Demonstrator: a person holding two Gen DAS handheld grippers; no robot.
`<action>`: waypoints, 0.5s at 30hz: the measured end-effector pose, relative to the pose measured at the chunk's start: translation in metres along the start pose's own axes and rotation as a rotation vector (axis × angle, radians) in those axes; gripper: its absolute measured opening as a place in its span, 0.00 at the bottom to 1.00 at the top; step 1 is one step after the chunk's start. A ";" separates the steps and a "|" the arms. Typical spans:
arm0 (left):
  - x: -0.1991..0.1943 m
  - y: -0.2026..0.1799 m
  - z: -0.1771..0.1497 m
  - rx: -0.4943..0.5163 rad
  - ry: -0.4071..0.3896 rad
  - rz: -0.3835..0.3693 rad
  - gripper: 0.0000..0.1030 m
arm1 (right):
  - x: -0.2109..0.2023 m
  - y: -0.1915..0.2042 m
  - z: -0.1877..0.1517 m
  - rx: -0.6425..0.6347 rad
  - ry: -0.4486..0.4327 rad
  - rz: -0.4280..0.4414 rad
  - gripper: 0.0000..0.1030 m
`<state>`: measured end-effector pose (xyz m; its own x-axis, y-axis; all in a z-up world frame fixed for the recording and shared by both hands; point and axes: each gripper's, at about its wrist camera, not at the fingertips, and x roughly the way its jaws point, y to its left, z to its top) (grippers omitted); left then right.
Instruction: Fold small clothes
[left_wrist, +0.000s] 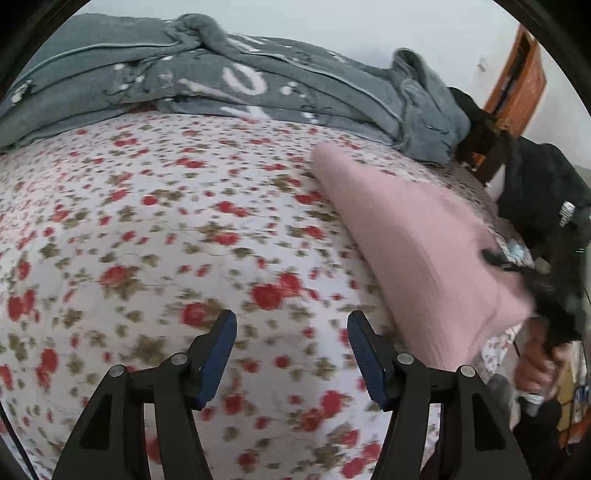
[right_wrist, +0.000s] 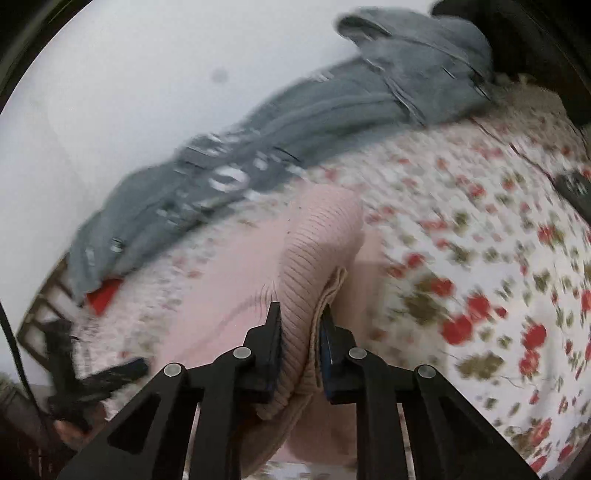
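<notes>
At the far left, the left gripper (left_wrist: 291, 354) hovers over the white bedsheet printed with red flowers (left_wrist: 155, 236), its blue-padded fingers spread wide with nothing between them. Behind it, along the wall, a bulky grey fleece blanket with white lettering (left_wrist: 229, 77) lies bunched at the back of the bed. Further right lies the task's garment, a small pink ribbed knit piece (left_wrist: 417, 240), resting on the sheet toward the bed's right edge with one end raised. The right gripper (right_wrist: 299, 321) is clamped on that raised end, pinching a thick ribbed fold with a hem edge showing beside the right pad.

Judging from this, a fold is in hand. To do it well, the right gripper should keep a firm pinch and carry the edge over in a smooth arc. The free left gripper could press the flat part so the knit does not drag or bunch, and the edges should be lined up before release. Both views are motion-blurred, so finer detail is unclear.
</notes>
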<state>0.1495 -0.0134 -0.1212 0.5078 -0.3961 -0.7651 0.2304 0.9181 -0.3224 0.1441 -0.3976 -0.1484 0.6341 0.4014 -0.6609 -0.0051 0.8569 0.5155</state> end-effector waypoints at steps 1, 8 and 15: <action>0.001 -0.007 0.000 0.011 0.000 -0.009 0.59 | 0.003 -0.006 -0.001 0.015 0.017 0.018 0.21; -0.001 -0.041 -0.004 0.071 -0.005 -0.030 0.62 | -0.043 0.008 0.003 -0.025 -0.046 0.038 0.48; -0.005 -0.051 -0.003 0.054 -0.002 -0.031 0.62 | -0.046 0.045 -0.022 -0.079 -0.022 0.042 0.50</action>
<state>0.1331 -0.0582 -0.1028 0.5018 -0.4240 -0.7540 0.2901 0.9037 -0.3151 0.0979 -0.3704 -0.1065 0.6492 0.4311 -0.6267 -0.0928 0.8626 0.4973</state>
